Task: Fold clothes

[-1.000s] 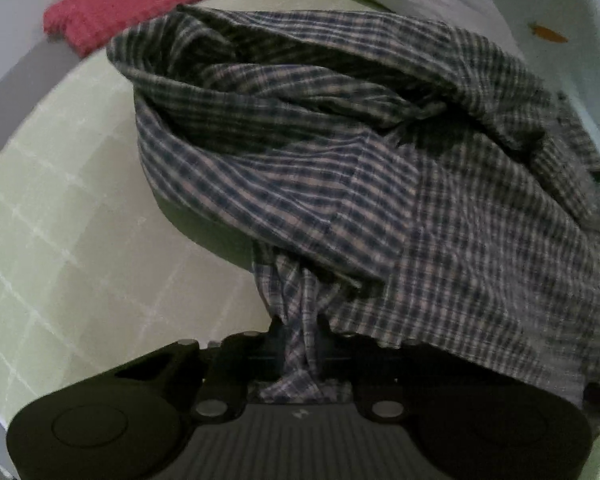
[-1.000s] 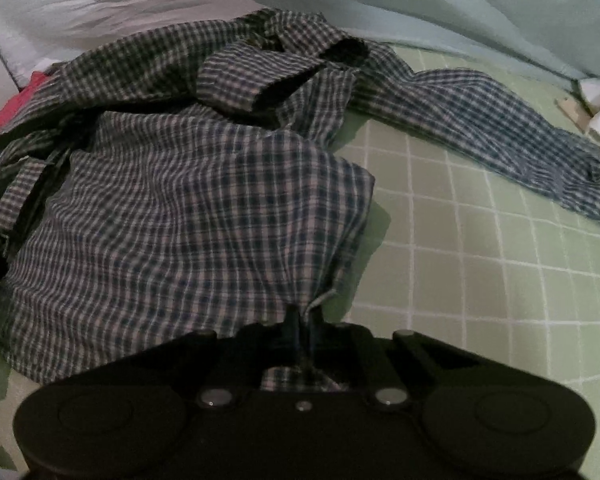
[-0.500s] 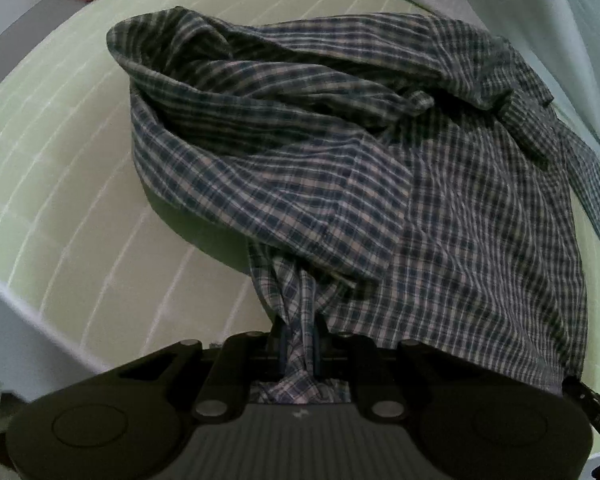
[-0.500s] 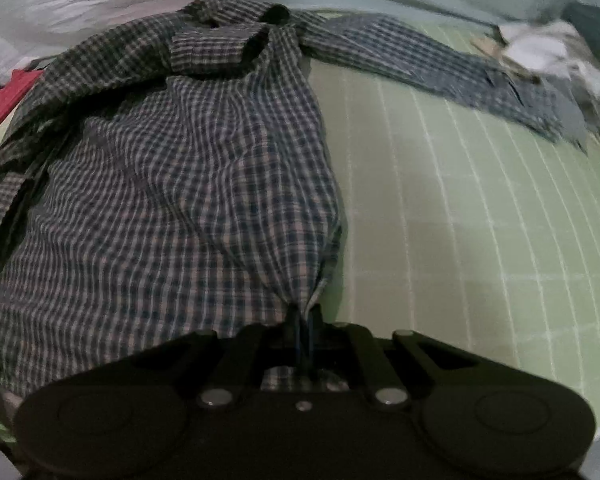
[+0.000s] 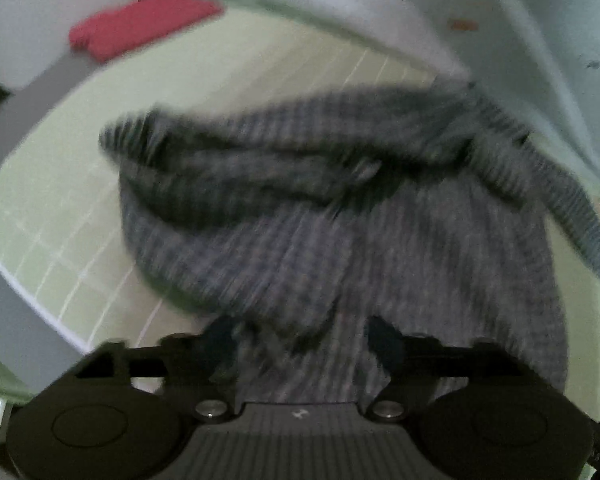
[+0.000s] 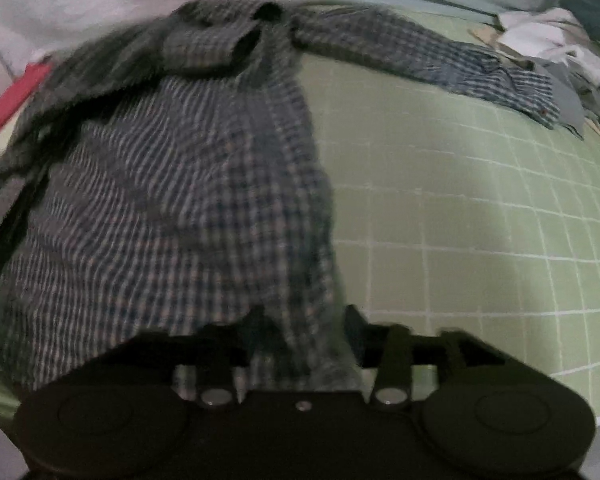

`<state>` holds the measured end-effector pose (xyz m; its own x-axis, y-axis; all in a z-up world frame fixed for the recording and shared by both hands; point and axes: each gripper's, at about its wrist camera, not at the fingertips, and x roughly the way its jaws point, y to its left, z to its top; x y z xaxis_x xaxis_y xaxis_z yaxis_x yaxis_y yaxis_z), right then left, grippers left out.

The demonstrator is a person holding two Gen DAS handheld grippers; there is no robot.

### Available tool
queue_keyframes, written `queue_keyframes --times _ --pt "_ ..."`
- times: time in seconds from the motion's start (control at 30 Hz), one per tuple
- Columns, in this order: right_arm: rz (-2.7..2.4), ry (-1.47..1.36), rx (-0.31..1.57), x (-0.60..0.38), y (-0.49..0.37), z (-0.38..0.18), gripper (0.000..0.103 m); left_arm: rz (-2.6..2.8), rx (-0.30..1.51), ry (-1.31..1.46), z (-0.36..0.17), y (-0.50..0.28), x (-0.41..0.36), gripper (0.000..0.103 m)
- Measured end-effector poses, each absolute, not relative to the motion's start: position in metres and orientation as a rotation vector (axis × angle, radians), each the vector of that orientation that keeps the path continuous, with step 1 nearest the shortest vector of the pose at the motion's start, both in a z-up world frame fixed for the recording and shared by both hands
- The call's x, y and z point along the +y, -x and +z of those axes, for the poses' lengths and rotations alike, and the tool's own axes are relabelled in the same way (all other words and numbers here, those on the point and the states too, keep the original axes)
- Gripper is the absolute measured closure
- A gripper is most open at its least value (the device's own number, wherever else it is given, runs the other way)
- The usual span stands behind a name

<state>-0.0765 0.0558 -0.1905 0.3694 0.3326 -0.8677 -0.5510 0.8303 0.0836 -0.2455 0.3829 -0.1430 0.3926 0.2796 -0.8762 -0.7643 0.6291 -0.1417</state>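
A blue-and-white checked shirt [image 5: 340, 240] lies spread on the green grid-pattern bed sheet [image 5: 60, 184]; the left wrist view is blurred. My left gripper [image 5: 300, 340] is open, its jaws spread wide, with the shirt's hem lying loose between them. In the right wrist view the shirt [image 6: 172, 200] stretches away to its collar, one sleeve [image 6: 440, 64] reaching right. My right gripper [image 6: 304, 324] is open too, the hem resting between its spread jaws.
A red knitted cloth [image 5: 140, 24] lies at the far left of the bed, also showing in the right wrist view [image 6: 8, 100]. A pale blue printed quilt [image 5: 500, 20] lies along the back. A heap of clothes [image 6: 560, 48] sits far right. The sheet [image 6: 480, 220] lies bare right of the shirt.
Both grippers have opened and let go of the shirt's hem. The shirt was pulled out flatter and longer towards me over the last second.
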Motion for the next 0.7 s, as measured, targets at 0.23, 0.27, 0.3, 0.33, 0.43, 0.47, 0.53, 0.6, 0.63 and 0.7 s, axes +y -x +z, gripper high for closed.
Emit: queue_keyframes --times 0.23,0.27,0.3,0.33,0.43,0.47,0.53,0.6,0.63,0.7 --pt "0.628 0.104 0.901 0.048 0.038 -0.171 0.0 0.805 0.768 0.46 -0.096 0.201 0.347 0.0" --pt "0.64 0.098 0.883 0.05 0.034 -0.169 0.0 0.816 0.75 0.456 -0.09 0.2 0.344 0.0" --pt "0.653 0.093 0.864 0.053 0.029 -0.167 0.0 0.828 0.739 0.454 -0.086 0.196 0.342 0.0" --pt "0.665 0.088 0.845 0.055 0.025 -0.166 0.0 0.845 0.734 0.45 -0.082 0.192 0.342 0.0" --pt "0.698 0.066 0.822 0.066 0.017 -0.163 0.0 0.897 0.761 0.412 -0.079 0.187 0.342 0.0" --pt "0.713 0.05 0.821 0.069 0.014 -0.163 0.0 0.916 0.775 0.389 -0.079 0.186 0.342 0.0" --pt "0.736 0.013 0.825 0.078 0.01 -0.164 0.0 0.963 0.807 0.344 -0.081 0.186 0.346 0.0" --pt "0.744 -0.025 0.85 0.087 0.011 -0.165 0.0 0.992 0.836 0.315 -0.084 0.188 0.353 0.0" --pt "0.749 -0.045 0.863 0.092 0.012 -0.165 0.0 0.997 0.848 0.305 -0.086 0.19 0.358 0.0" --pt "0.763 -0.094 0.888 0.101 0.016 -0.165 0.0 0.946 0.844 0.327 -0.091 0.199 0.374 0.0"
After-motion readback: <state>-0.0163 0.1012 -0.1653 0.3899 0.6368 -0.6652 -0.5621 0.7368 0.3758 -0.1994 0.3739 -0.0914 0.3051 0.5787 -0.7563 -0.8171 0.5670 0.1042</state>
